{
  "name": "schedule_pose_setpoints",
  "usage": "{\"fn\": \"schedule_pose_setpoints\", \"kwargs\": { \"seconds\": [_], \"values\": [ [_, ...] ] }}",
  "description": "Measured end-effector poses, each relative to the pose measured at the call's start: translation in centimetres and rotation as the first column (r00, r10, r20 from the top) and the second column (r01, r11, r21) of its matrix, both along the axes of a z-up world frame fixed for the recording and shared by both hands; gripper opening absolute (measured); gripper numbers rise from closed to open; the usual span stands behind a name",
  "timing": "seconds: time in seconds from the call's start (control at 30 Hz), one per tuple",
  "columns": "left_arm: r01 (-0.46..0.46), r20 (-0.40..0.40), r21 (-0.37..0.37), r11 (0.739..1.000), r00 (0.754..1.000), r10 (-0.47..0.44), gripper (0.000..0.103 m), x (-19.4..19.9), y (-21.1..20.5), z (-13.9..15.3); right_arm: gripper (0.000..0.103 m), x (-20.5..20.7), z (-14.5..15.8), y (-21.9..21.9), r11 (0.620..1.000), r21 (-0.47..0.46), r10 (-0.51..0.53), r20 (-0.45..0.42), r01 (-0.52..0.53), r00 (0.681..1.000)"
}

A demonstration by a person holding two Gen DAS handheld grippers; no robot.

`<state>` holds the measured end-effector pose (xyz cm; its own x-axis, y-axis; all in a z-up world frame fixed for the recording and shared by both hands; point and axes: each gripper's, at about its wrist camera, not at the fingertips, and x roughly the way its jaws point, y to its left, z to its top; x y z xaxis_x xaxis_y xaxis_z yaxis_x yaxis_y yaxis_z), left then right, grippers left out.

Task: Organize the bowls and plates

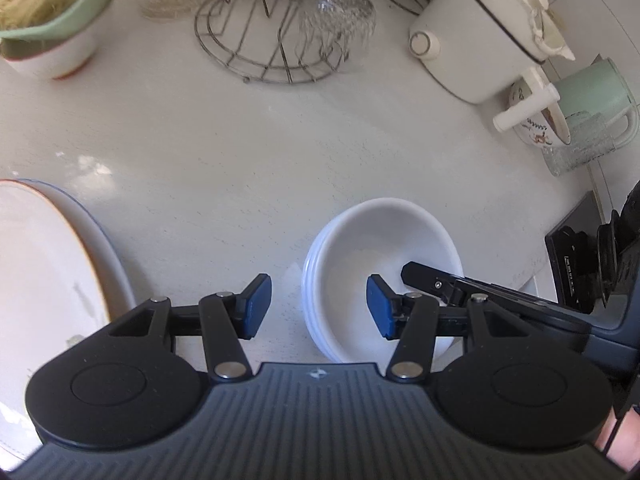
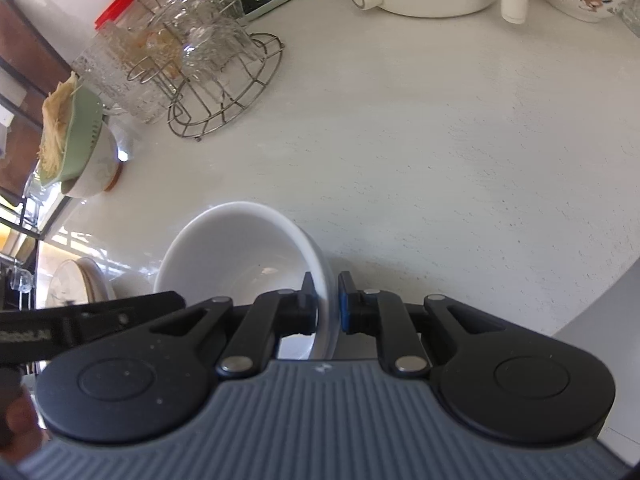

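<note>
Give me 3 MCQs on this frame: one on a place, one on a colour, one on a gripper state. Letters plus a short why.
1. Where do the stacked plates lie relative to the white bowl stack in the left wrist view?
A. To its left
B. To its right
C. Inside it

2. What colour is the colander holding noodles?
A. Red
B. Pale green
C. Black

3. What is the right gripper doing?
A. Hanging open above the counter
B. Shut on a glass
C. Shut on the bowl rim

Answers:
1 A, the plates sit at the left edge of the view, with bare counter between them and the bowls.
2 B, its wall is pale green above a white bowl.
3 C, its fingers stand on either side of the top bowl's rim, while the left gripper is open.
</note>
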<state>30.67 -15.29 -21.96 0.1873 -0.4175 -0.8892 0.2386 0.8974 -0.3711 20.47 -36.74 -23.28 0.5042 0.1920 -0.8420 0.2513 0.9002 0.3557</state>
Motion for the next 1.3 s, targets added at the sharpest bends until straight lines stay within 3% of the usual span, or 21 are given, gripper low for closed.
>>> {"fn": "schedule_pose_setpoints", "kwargs": {
  "seconds": [0.2,0.3,0.5,0.8,1.3],
  "values": [
    [0.004,-0.060,0.007,1.000,0.998,-0.003,0.057,0.7,-0.9,-2.1,0.014,-0.1,-0.2,-0.5,1.000,0.016,-0.010,0.002,0.010,1.000],
    [-0.005,-0.101,-0.032,0.999,0.995,0.002,0.054,0.9,-1.1,-3.0,0.014,-0.2,-0.3,-0.8,1.000,0.026,-0.010,0.005,0.010,1.000],
    [-0.024,-0.094,-0.029,0.999,0.995,0.021,0.024,0.9,-1.2,-4.0,0.014,-0.3,-0.4,-0.9,0.999,0.038,-0.016,0.010,0.015,1.000],
    [-0.027,-0.091,-0.039,0.999,0.996,0.024,0.023,1.0,-0.7,-3.2,0.014,-0.5,0.1,-1.0,0.998,0.052,-0.031,0.013,0.030,0.999],
    [-0.017,-0.076,-0.055,0.998,0.997,0.012,0.023,0.3,0.5,3.1,0.016,-2.0,5.7,0.1,0.999,0.039,-0.020,0.065,0.017,0.998]
  ]
}}
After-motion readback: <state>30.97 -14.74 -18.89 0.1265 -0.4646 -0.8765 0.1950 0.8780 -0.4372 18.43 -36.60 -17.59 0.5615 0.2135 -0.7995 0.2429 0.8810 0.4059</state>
